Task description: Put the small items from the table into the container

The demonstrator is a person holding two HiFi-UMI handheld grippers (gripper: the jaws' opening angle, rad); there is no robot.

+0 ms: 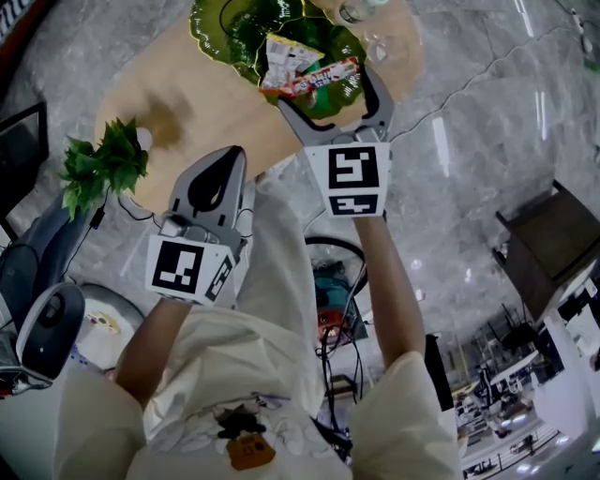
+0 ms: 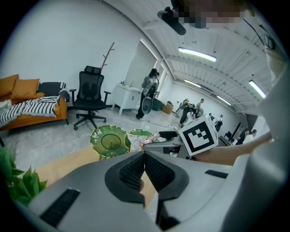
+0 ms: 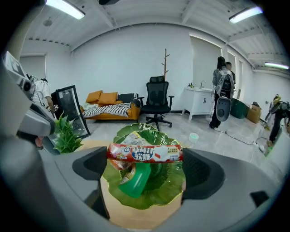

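Note:
My right gripper [image 1: 326, 82] is shut on a red-and-white candy pack [image 1: 319, 77], held crosswise above a green leaf-shaped dish [image 1: 349, 43]. In the right gripper view the candy pack [image 3: 145, 153] spans the jaws of the right gripper [image 3: 145, 159]. Below it, the dish [image 3: 152, 199] holds a green bottle [image 3: 135, 179] and a snack packet [image 3: 130, 138]. My left gripper [image 1: 225, 161] hangs shut and empty over the wooden table's [image 1: 173, 89] near edge. In its own view the left gripper [image 2: 144, 157] has its pads pressed together.
A second, empty green dish [image 2: 108, 141] sits beside the filled one. A leafy plant [image 1: 101, 169] stands at the table's left edge, and a clear glass [image 1: 361, 11] at the far side. An office chair [image 3: 157, 102], sofa and standing person are in the room beyond.

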